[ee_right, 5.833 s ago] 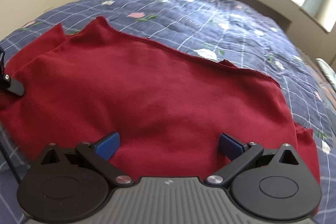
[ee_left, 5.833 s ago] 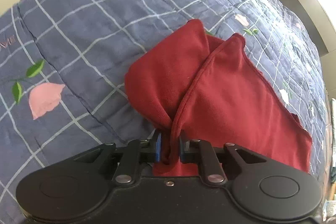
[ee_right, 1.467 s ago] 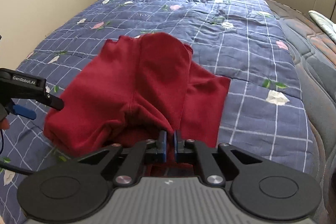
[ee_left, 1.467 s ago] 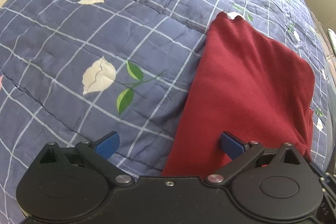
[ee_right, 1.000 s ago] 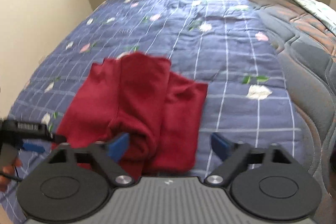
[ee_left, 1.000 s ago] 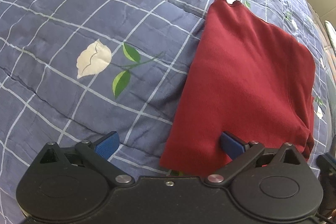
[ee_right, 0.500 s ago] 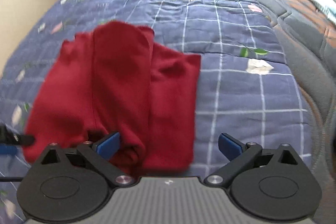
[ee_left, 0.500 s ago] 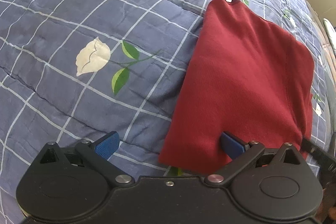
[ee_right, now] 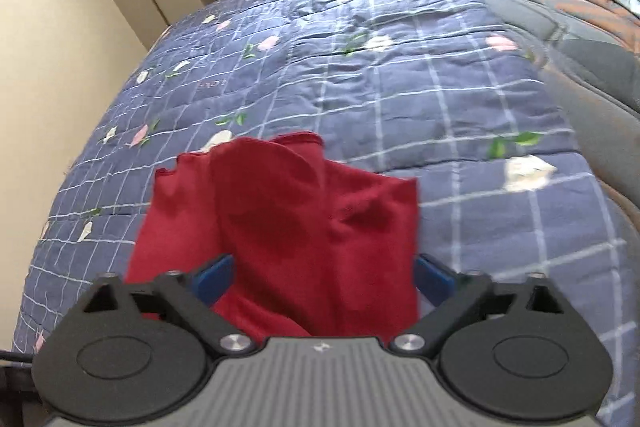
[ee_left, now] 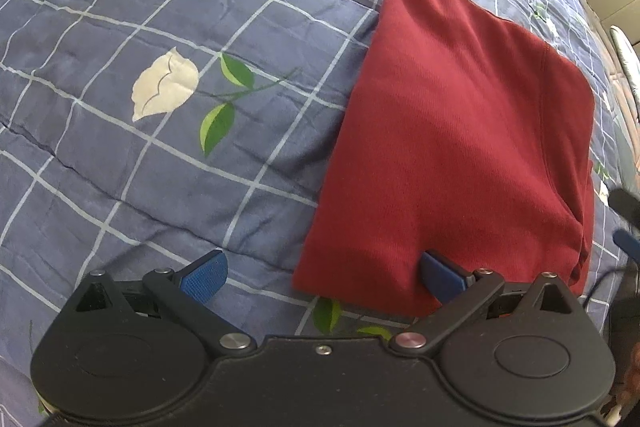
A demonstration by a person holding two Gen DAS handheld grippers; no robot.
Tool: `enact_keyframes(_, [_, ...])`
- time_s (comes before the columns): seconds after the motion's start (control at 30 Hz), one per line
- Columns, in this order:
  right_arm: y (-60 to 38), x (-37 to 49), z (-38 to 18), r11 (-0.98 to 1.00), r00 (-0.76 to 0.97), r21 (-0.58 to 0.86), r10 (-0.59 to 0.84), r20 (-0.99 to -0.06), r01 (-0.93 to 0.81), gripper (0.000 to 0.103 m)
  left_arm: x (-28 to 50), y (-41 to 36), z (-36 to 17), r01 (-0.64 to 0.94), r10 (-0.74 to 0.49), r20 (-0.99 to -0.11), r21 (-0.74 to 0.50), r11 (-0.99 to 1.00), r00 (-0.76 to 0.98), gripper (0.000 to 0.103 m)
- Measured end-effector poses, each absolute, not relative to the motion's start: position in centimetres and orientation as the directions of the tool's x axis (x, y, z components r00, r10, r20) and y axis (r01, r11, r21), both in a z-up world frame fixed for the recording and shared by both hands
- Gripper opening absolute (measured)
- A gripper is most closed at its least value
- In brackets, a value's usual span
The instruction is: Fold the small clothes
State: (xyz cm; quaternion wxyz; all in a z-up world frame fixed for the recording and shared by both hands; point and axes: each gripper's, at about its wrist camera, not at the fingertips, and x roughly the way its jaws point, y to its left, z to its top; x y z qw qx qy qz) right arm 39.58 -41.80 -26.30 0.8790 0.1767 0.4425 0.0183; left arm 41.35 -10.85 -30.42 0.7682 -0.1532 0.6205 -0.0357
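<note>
A: So the blue checked quilt (ee_left: 120,147) ran off every edge in both views. The right wrist view was blurry, and the red garment (ee_right: 288,227) had its near end cut off behind the right gripper (ee_right: 322,273), which was spread wide with nothing in it.

B: The left view was sharper. The garment (ee_left: 460,147) lay folded flat on the quilt. The left gripper (ee_left: 322,269) was wide open too, with one blue pad (ee_left: 440,273) over the near hem.
</note>
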Motion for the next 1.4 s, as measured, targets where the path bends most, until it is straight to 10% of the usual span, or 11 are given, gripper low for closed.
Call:
enact_keyframes(0.5, [-41.4, 40.3, -27.0, 0.912, 0.612, 0.392, 0.241, -0.753, 0.124, 0.006, 42.7, -9.5, -27.5, -0.158, -0.219, -0.883, -0.307, 0.939, 0.416, 0.102])
enact_keyframes(1.2, [-45.0, 39.5, -28.8, 0.931, 0.572, 0.309, 0.148, -0.807, 0.196, 0.011, 43.7, -12.5, -29.8, -0.094, -0.308, -0.902, -0.35, 0.932, 0.304, 0.102])
enact_keyframes(1.33, [-45.3, 38.6, -27.8, 0.921, 0.581, 0.333, 0.161, -0.798, 0.202, 0.04, 43.7, -13.0, -29.8, -0.082, -0.302, -0.907, -0.339, 0.937, 0.293, 0.102])
enact_keyframes(1.4, [-45.2, 37.7, -27.4, 0.917, 0.584, 0.353, 0.184, -0.791, 0.189, 0.071, 43.7, -13.3, -29.7, -0.076, -0.301, -0.908, -0.336, 0.939, 0.29, 0.102])
